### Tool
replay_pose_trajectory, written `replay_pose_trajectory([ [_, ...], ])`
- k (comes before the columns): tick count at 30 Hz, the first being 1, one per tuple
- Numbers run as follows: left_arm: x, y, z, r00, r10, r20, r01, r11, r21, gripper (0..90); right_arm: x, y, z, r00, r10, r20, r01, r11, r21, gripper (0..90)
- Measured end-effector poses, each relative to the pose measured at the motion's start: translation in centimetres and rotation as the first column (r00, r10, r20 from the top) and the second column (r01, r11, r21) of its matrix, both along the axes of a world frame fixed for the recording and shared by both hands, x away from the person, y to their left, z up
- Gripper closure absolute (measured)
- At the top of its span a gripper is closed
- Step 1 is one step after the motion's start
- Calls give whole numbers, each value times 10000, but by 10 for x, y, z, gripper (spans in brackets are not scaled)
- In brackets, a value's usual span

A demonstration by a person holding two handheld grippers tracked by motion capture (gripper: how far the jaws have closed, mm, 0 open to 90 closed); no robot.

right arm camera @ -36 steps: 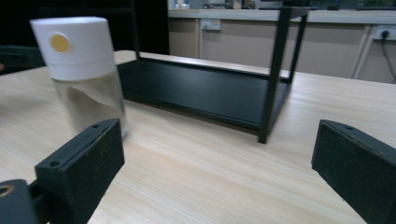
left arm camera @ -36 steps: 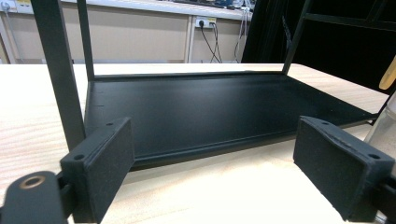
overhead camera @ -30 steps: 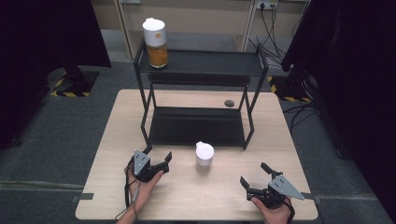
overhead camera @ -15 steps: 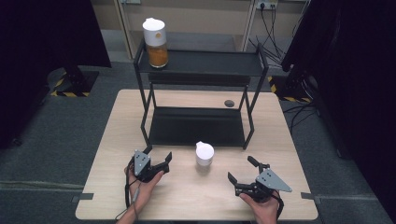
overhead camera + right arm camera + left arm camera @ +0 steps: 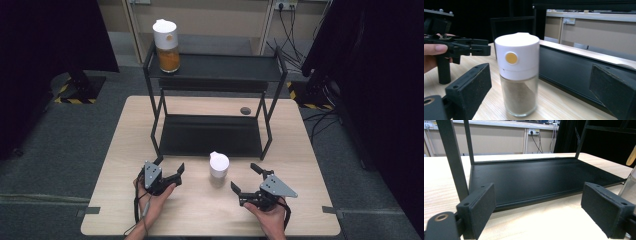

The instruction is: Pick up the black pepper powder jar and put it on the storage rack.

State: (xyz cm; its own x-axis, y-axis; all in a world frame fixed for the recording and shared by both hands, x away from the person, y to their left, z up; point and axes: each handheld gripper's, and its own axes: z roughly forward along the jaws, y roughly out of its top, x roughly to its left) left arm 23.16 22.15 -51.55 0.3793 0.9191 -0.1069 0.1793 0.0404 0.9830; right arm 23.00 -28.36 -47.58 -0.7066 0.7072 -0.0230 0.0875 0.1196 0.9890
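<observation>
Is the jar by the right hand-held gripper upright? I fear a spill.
Upright: the jar stands on its base on the table, white cap on top, powder settled below.

A clear glass jar (image 5: 519, 96) with a smooth, glossy white plastic cap stands on a pale, matt wood-grain table (image 5: 200, 210). The shelf rack (image 5: 210, 135) is matt black metal. The gripper pads (image 5: 472, 85) look like rough black foam.
</observation>
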Motion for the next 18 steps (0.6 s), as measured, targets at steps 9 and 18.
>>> replay_pose_trajectory([
  [9,0,0,0,10000,4,6,-4,10000,-18,121,13,18,5,9993,362,-21,-362,9992,-158,57],
  [18,-1,-1,0,10000,1,49,-1,10000,53,121,25,34,6,9985,543,-23,-544,9978,-372,97],
])
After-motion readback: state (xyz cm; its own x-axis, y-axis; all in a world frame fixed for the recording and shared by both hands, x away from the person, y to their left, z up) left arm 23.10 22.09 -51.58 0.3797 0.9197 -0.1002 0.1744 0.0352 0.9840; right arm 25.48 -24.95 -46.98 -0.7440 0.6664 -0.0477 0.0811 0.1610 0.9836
